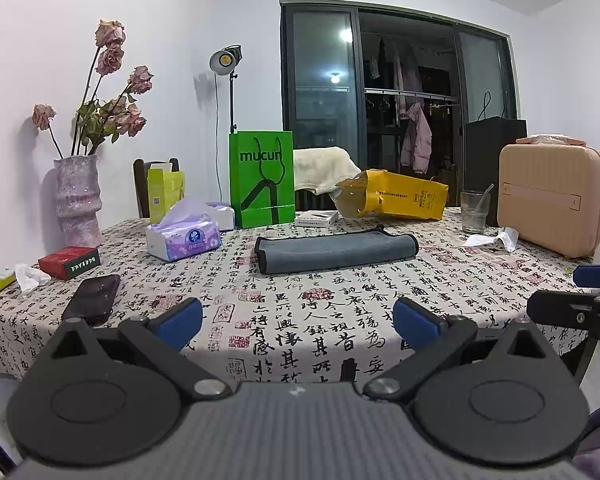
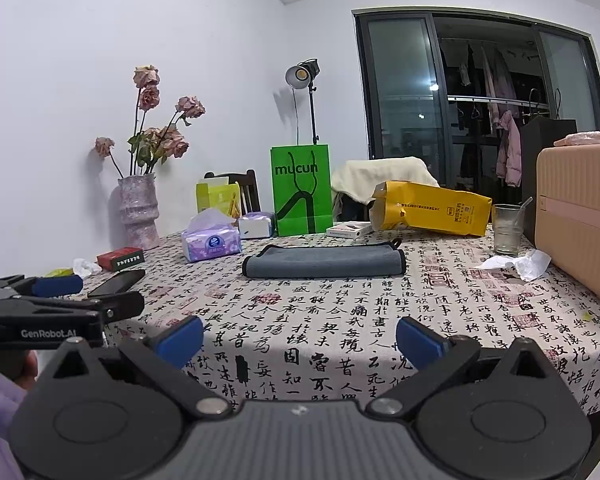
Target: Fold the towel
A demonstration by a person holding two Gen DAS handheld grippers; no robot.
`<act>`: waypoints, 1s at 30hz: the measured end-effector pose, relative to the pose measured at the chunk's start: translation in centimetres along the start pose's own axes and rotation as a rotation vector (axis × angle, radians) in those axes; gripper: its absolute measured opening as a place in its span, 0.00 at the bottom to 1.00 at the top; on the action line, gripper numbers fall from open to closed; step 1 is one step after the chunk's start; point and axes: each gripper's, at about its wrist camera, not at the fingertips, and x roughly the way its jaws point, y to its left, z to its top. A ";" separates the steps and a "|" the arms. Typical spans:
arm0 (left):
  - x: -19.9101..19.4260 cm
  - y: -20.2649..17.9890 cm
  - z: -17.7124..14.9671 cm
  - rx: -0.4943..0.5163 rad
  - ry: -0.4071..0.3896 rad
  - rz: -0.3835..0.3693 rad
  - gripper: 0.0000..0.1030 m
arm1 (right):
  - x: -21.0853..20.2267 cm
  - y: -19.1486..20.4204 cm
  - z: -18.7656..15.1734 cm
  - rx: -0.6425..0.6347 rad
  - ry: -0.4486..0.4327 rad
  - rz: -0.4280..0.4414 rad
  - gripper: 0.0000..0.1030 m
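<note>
While the folded grey microfibre towel with dark edging (image 1: 336, 249) (image 2: 324, 262) lies flat on the desk covered in a calligraphy-print cloth (image 1: 300, 312) (image 2: 340, 320), both tools hang near the desk's front edge, well apart from it. The left gripper (image 1: 298, 320) has its blue-padded jaws spread wide, holding nothing; the right gripper (image 2: 300, 338) likewise has its jaws spread and empty. Behind the towel stand a green paper shopping bag (image 1: 261, 178) (image 2: 301, 190) and a yellow paper bag lying on its side (image 1: 396, 195) (image 2: 432, 208). To the towel's left sits a purple soft pack of tissues (image 1: 184, 236) (image 2: 211, 242); to its right a clear drinking glass (image 1: 475, 212) (image 2: 508, 230) stands beside a beige ribbed hard case (image 1: 552, 200) (image 2: 580, 216).
</note>
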 end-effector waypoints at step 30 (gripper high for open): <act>-0.1 -0.1 0.6 0.008 -0.011 0.001 1.00 | -0.1 -0.2 -0.1 -0.005 -0.005 -0.005 1.00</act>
